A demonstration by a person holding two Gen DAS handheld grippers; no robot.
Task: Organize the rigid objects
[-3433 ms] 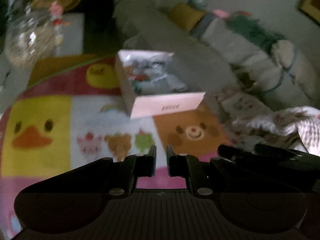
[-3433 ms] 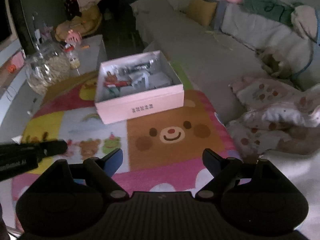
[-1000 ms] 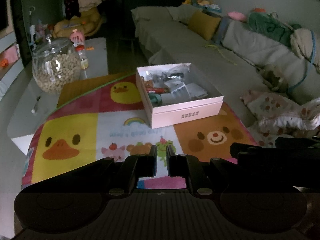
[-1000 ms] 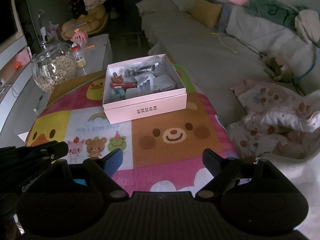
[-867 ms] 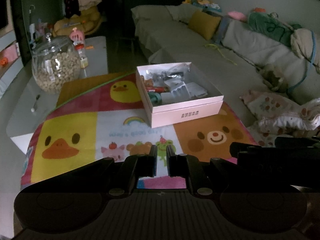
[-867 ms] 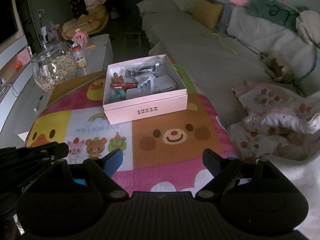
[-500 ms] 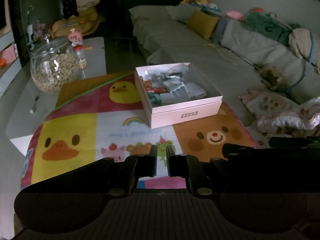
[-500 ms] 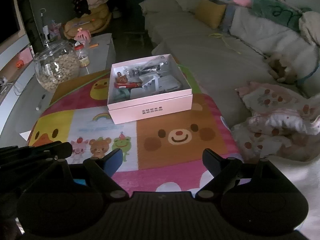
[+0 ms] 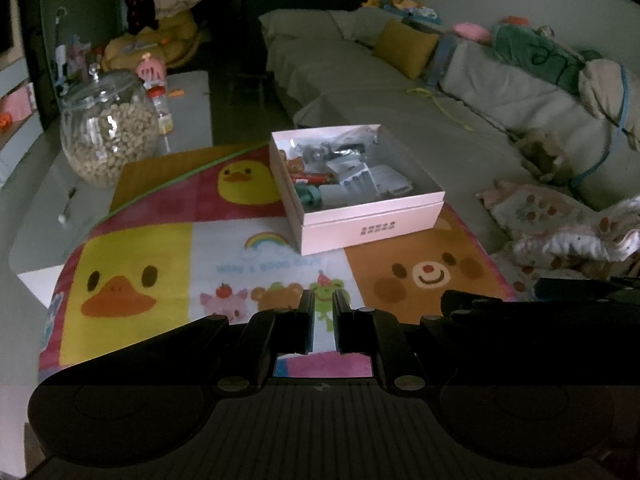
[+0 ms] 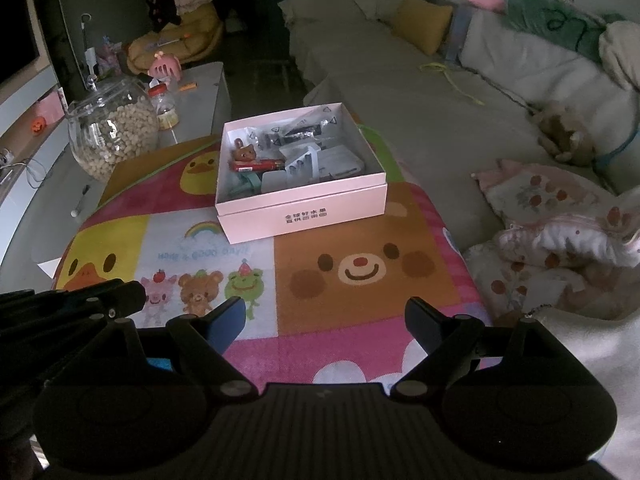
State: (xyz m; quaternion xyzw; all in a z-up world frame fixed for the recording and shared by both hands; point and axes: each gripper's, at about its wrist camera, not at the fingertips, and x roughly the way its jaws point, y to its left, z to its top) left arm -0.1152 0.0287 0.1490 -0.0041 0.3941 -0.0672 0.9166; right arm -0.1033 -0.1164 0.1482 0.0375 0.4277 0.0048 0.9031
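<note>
An open pink box [image 9: 372,226] [image 10: 304,210] stands on a colourful cartoon mat [image 9: 136,264] [image 10: 360,292]. Inside lie several small items: a brown bear figure [image 10: 244,155], a red tube [image 10: 256,166], a teal piece [image 9: 310,196] and clear packets. My left gripper [image 9: 321,300] hovers over the mat's near edge, shut with nothing between its fingers. My right gripper [image 10: 326,312] is also near the front edge, open and empty. Both are well short of the box.
A glass jar of pellets [image 9: 108,136] [image 10: 114,128] and a small bottle [image 10: 164,108] stand on the grey table [image 9: 44,200] at the left. A long sofa [image 10: 420,92] with cushions runs along the right, with a patterned blanket [image 10: 560,240] beside the mat.
The right view has slid a little, so the box sits slightly further right in it. The left gripper stays put and shut. The right stays open.
</note>
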